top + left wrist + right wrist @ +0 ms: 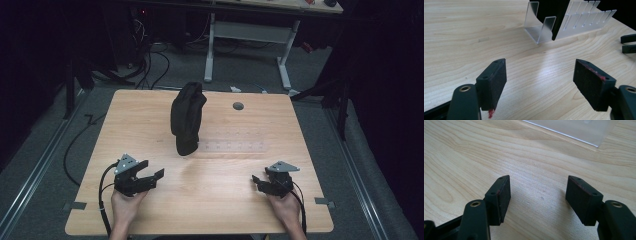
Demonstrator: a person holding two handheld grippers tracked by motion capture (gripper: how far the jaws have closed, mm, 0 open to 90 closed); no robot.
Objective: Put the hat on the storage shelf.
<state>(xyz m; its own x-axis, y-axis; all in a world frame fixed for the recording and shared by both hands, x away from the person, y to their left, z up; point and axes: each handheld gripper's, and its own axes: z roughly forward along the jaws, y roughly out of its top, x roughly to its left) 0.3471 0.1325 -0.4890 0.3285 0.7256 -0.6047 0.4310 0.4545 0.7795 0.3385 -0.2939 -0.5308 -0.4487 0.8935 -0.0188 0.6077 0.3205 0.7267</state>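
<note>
1. High view: a person is standing at the near edge of a wooden table, holding the left gripper and the right gripper low over the near part of the board, well apart from each other
2. Left gripper: jaws are standing wide apart with nothing between them; in the left gripper view bare wood is showing between the pads, and red marks are showing on both pads
3. Right gripper: jaws are likewise standing wide apart and gripping nothing; in the right gripper view wood grain is showing between the pads
4. A black fabric bundle is standing upright near the middle of the table, toward the far side, well apart from both grippers
5. A clear slotted rack is lying flat on the table, running rightward from the foot of the bundle; the bundle's lower end is sitting in or against the rack's left end, I cannot tell which
6. A round grommet hole is sitting near the far edge, right of the bundle
</note>
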